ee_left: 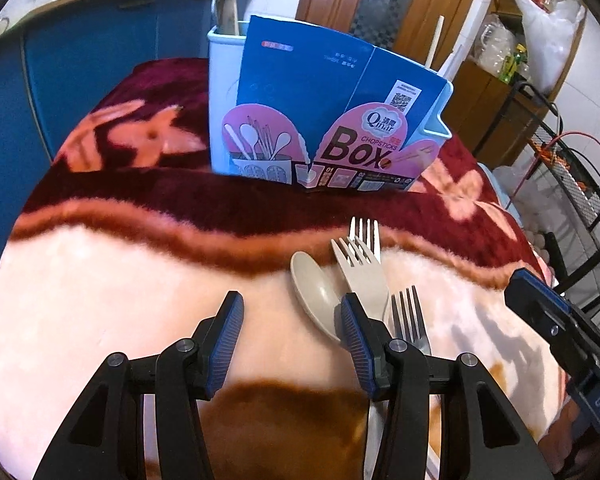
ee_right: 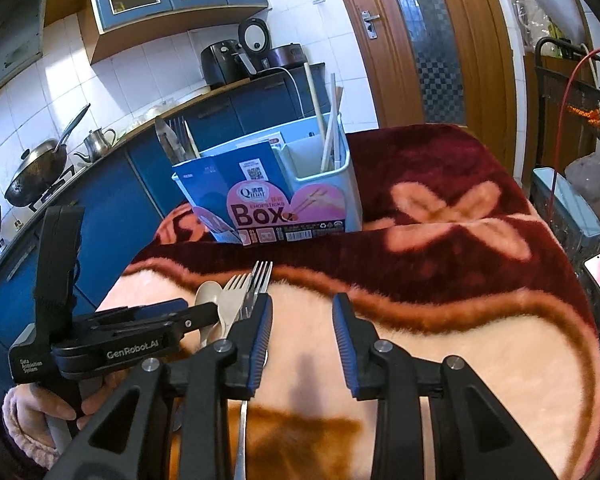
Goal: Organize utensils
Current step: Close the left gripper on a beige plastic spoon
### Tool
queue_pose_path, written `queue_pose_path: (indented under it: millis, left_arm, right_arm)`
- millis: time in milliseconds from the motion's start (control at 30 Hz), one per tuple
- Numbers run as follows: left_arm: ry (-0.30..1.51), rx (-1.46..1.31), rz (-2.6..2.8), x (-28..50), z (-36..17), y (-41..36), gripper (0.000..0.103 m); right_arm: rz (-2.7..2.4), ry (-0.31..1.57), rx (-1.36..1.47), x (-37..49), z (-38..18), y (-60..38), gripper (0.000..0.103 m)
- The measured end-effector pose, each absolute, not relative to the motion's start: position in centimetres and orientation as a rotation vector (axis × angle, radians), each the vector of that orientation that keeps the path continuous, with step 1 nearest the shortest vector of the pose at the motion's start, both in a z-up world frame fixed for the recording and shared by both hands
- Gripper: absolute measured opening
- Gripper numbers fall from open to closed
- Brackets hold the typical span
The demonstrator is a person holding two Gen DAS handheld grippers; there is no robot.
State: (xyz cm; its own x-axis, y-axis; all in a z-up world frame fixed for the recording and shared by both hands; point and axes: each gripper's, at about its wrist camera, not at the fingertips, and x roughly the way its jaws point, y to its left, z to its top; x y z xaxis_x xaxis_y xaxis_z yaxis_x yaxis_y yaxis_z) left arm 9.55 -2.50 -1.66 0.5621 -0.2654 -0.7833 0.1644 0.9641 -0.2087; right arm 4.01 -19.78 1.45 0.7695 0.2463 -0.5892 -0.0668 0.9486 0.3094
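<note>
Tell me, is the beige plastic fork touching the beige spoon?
Touching. In the left wrist view the beige fork lies across the right edge of the beige spoon, overlapping its bowl with no gap visible.

Each camera sits low, just behind its own gripper, looking forward over the fuzzy pink and dark red blanket (ee_left: pixel 140 280). Both face the light blue plastic utensil box (ee_left: pixel 220 100) (ee_right: pixel 348 184), quite near. The right view looks from further right.

Beige spoon (ee_left: pixel 318 294), beige fork (ee_left: pixel 362 270) and metal forks (ee_left: pixel 410 316) lie clustered before the upright blue utensil box (ee_left: pixel 324 128).
</note>
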Motion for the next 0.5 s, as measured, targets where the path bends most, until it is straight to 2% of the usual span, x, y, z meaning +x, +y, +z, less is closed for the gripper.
queue_pose_path:
  millis: [33,100,167,233,333,500]
  left_arm:
    - [0.938,-0.114,-0.256,9.6,-1.7,-2.7,0.052]
    - [0.933,-0.116,-0.263,9.6,-1.7,-2.8,0.043]
    - [0.936,-0.130,-0.271,9.8,-1.6,-2.7,0.027]
    - [0.946,-0.159,-0.286,10.0,-1.7,-2.6,0.017]
    - [0.958,-0.202,-0.299,10.2,-1.8,-2.4,0.009]
    - [0.963,-0.284,-0.321,10.2,-1.8,-1.3,0.005]
  right_arm:
    - [0.174,0.675,0.282,4.0,1.4,-19.8,0.034]
    - [0.175,0.677,0.284,4.0,1.3,-19.9,0.034]
    - [0.177,0.678,0.287,4.1,1.2,-20.0,0.034]
    - [0.179,0.679,0.288,4.1,1.1,-19.9,0.034]
    - [0.180,0.685,0.289,4.1,0.9,-19.9,0.035]
    - [0.183,0.696,0.283,4.1,0.8,-19.7,0.035]
